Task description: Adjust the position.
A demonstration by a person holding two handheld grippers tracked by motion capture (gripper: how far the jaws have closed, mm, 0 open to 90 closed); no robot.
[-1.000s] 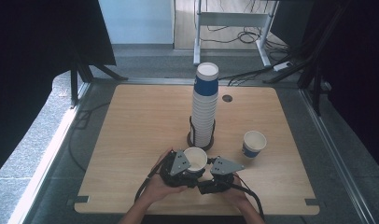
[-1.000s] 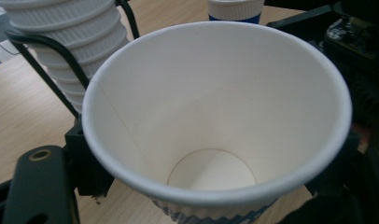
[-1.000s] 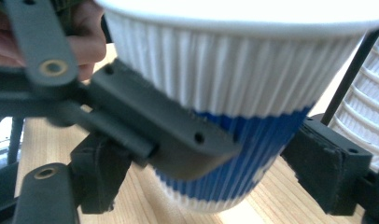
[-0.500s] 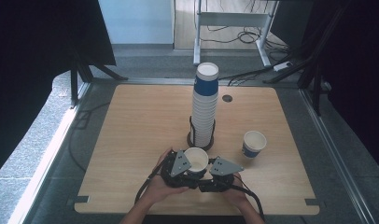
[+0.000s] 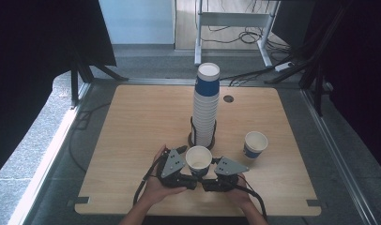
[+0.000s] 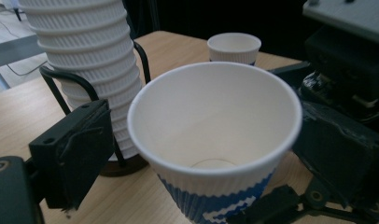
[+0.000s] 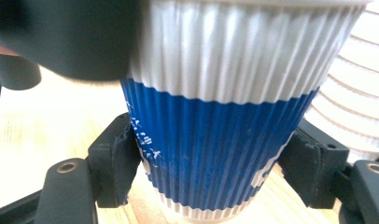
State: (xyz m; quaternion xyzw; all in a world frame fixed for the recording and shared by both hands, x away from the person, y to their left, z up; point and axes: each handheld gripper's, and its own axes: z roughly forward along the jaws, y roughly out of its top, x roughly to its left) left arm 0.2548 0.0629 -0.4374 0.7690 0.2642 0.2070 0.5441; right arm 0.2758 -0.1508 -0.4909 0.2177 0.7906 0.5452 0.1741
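Observation:
A white and blue ribbed paper cup (image 5: 198, 159) stands upright and empty on the wooden table (image 5: 141, 122) near the front edge, between my two grippers. My right gripper (image 7: 215, 172) is shut on the cup (image 7: 215, 116), with a pad pressed against each side of its blue lower band. My left gripper (image 6: 201, 182) reaches around the same cup (image 6: 211, 121). Its jaws have just been opening, and its left finger (image 6: 71, 154) stands apart from the cup wall. In the high view the left gripper (image 5: 185, 161) is on the cup's left and the right gripper (image 5: 217, 171) on its right.
A tall stack of cups (image 5: 205, 108) in a black wire holder (image 5: 200, 140) rises just behind the held cup. Another single cup (image 5: 255, 144) stands to the right. A round cable hole (image 5: 228, 99) lies at the back. The table's front edge is close to the hands.
The left gripper has drawn slightly away from the cup's left side. The cup and the right gripper stay where they were.

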